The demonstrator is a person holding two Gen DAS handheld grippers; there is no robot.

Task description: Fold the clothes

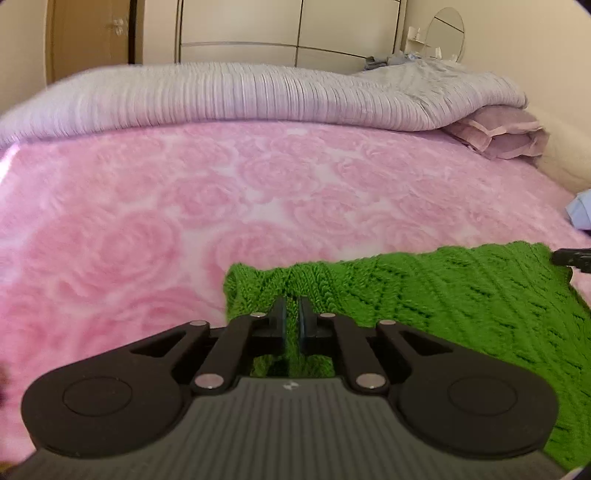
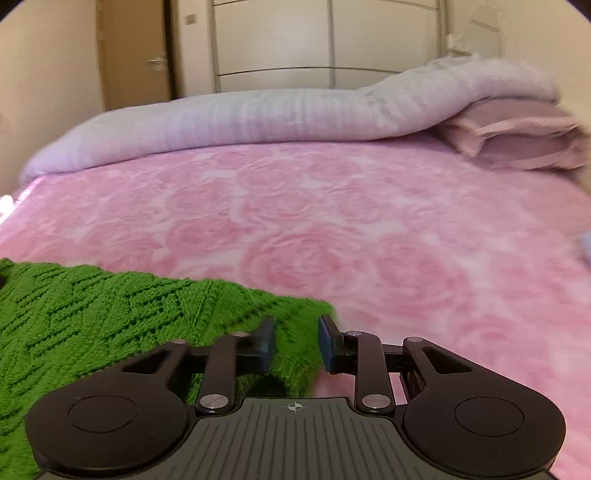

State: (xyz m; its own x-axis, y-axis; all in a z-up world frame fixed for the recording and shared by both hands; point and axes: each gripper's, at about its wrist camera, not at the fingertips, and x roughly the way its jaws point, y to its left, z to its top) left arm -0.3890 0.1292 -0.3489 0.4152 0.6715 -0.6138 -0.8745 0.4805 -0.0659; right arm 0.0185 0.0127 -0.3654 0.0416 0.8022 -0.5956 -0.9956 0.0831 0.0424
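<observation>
Green knit garment (image 1: pixel 461 295) lies on the pink rose-patterned blanket (image 1: pixel 221 206), its long edge stretched sideways between both claws, one corner at each. Left gripper (image 1: pixel 291 314) is nearly closed, pinching its corner. Right gripper (image 2: pixel 295 339) stands partly open astride the other corner; whether its pads press the knit is unclear.

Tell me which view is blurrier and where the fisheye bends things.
Right wrist view: softer overall, the folded quilt and pillow smeared. Left wrist view: sharper, the green knit crisp, slight blur at the left edge. Both views: wardrobe lines bow, dark vignette corners.
</observation>
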